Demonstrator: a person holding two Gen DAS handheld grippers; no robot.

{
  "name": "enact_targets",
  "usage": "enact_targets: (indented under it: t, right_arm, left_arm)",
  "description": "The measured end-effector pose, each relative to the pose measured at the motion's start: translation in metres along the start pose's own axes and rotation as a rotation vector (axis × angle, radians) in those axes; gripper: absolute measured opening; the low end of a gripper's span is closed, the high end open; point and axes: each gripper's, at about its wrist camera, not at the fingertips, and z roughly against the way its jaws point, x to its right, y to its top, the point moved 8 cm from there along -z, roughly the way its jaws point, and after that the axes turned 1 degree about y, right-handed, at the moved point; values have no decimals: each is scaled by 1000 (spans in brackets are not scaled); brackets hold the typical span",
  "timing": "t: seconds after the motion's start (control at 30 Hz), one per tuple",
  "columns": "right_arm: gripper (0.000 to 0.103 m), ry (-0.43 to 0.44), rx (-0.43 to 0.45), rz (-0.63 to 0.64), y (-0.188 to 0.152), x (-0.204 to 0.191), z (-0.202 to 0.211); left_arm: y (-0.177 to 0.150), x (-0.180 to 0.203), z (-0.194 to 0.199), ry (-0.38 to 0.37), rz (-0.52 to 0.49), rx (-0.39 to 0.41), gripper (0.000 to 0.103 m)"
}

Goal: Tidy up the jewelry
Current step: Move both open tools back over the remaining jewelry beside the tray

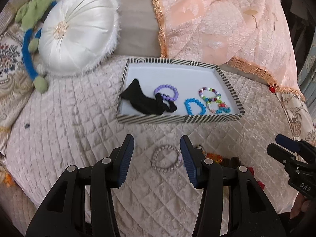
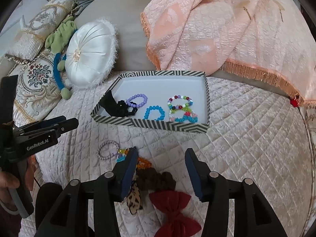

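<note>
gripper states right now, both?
Left gripper: open, empty, above the pale beaded bracelet.
Right gripper: open, empty, above the brown scrunchie.

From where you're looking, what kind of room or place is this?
Probably a home bedroom or sitting room. The work surface is a quilted cover on a bed or couch; a round white satin cushion and a fringed peach throw lie behind the striped box.

Both grippers angled downward, side by side. Left gripper (image 1: pixel 157 158): jaws apart, nothing btwn pads. Right gripper (image 2: pixel 161 169): jaws apart too, nothing gripped. Hand (image 2: pixel 8 179) wrapped round left gripper's handle at frame edge in right wrist view.
</note>
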Motion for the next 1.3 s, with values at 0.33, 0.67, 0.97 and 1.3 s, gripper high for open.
enact_targets:
  t: [0.33,0.67,0.97,1.3]
  right_arm:
    - [50,3,-13,6,-14,1,6]
    - [50,8,-16,25,-17,-5,4]
    - [50,19,-29,29,-18,-12,-1]
    - [50,33,-56,34,-14,-17,-17]
  left_arm:
    - [-19,-2,-1,3,2,-24,49]
    - [-21,-2,1,25,-8,-10,49]
    - [-22,-3,-1,50,-21,0,49]
    - [-22,-10,-11,73,-27,-11,49]
